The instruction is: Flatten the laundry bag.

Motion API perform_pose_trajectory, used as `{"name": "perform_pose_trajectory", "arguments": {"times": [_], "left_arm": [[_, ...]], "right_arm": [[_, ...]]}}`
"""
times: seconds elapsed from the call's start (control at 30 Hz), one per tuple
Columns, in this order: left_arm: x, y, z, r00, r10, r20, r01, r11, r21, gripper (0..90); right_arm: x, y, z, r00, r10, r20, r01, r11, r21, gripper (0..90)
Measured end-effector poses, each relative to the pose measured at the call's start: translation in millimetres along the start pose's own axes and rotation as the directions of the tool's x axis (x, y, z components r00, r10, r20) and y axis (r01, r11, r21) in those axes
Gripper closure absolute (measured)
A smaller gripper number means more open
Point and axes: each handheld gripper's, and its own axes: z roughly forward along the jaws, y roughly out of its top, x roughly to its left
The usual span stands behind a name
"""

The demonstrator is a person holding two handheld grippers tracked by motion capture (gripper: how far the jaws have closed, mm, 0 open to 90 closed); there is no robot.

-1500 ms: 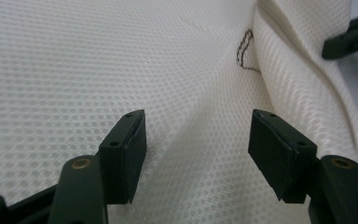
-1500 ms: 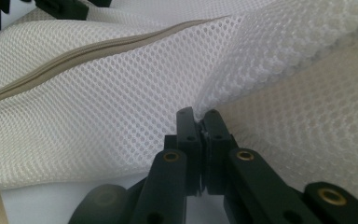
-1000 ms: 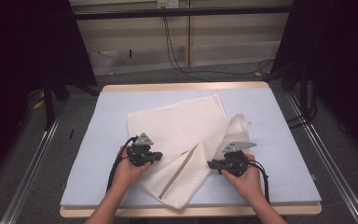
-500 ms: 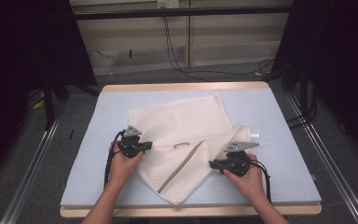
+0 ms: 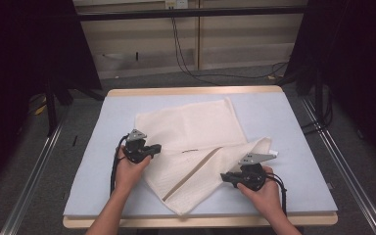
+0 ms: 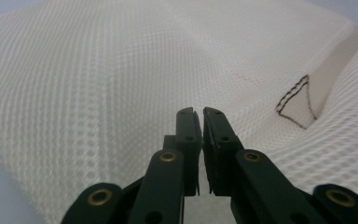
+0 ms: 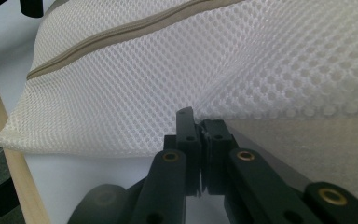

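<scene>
A lab or test room, by the look of it: a padded blue surface (image 5: 303,147) edged in wood, black curtains (image 5: 24,58) at both sides, metal rails (image 5: 34,171) along the grey floor, cables (image 5: 186,54) trailing from a wall socket (image 5: 174,4).

The bag (image 5: 191,142) covers the middle of the table (image 5: 293,122), its folded flap rising between the left gripper (image 5: 152,148) and the right gripper (image 5: 225,177). Bare table lies open along the far edge, the right side and the left side. The near edge is taken up by both forearms.
</scene>
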Motion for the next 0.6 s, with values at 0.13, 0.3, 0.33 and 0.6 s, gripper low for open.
{"name": "perform_pose_trajectory", "arguments": {"times": [0.13, 0.3, 0.33, 0.6], "left_arm": [[-3.7, 1.1, -1.2, 0.9998, -0.002, 0.022, 0.003, 1.0000, -0.009, 81.2], [3.0, -6.3, 2.7, 0.9995, -0.027, 0.016, 0.027, 0.9992, 0.030, 81.6], [3.6, -6.9, 3.0, 0.9995, -0.026, 0.016, 0.026, 0.9993, 0.029, 81.6], [6.1, -8.1, 2.3, 0.9990, -0.045, 0.009, 0.044, 0.9987, 0.027, 78.4]], "right_arm": [[-2.2, -0.3, -3.1, 1.0000, 0.007, -0.003, -0.007, 1.000, -0.014, 83.2], [-6.0, 0.2, -16.0, 0.9997, 0.026, -0.002, -0.026, 0.998, -0.052, 68.0], [-7.9, -0.1, -20.9, 0.9997, 0.014, 0.018, -0.013, 0.999, -0.049, 65.3], [-42.1, -14.6, -54.6, 0.9899, 0.036, 0.137, -0.026, 0.997, -0.073, 62.4]]}}
